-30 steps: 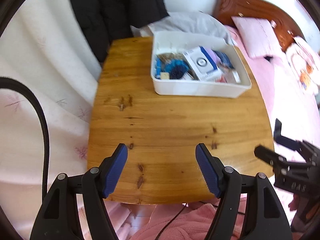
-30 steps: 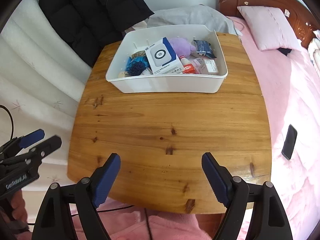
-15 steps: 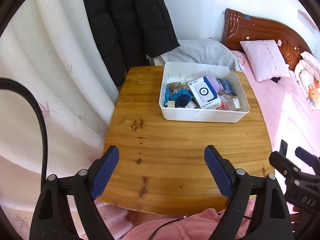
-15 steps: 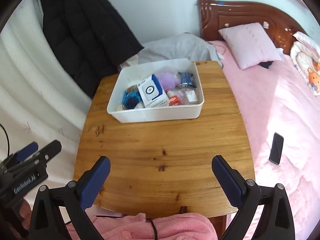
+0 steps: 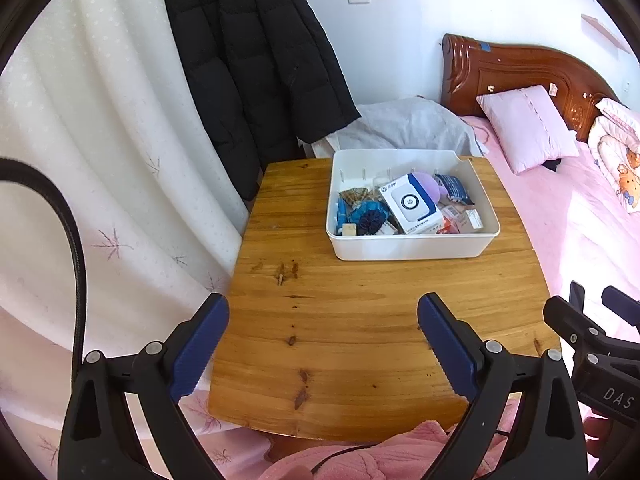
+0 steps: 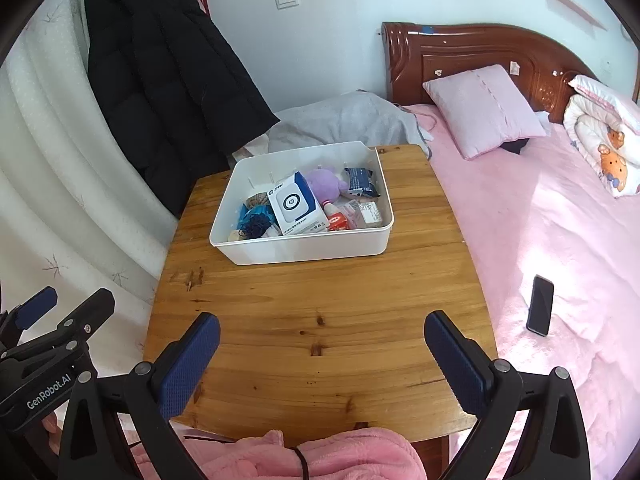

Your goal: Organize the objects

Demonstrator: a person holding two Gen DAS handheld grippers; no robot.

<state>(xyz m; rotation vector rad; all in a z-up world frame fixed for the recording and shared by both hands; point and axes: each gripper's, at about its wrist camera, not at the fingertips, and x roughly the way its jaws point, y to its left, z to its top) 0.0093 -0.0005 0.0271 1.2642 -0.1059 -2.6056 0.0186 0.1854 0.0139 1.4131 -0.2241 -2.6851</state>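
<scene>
The left gripper (image 5: 323, 334) is opening, nothing between its jaws; the right gripper (image 6: 322, 354) is spread wide and empty. Both hang over the table's (image 6: 320, 300) near edge. The bin (image 6: 304, 246) sits at the far side, holding a white box (image 6: 296, 208), a purple toy (image 6: 322, 184) and what may be hair ties.

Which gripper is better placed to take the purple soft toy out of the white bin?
Probably right gripper: purple toy lies in white bin toward its side. Both grippers are empty and back from the bin.
</scene>
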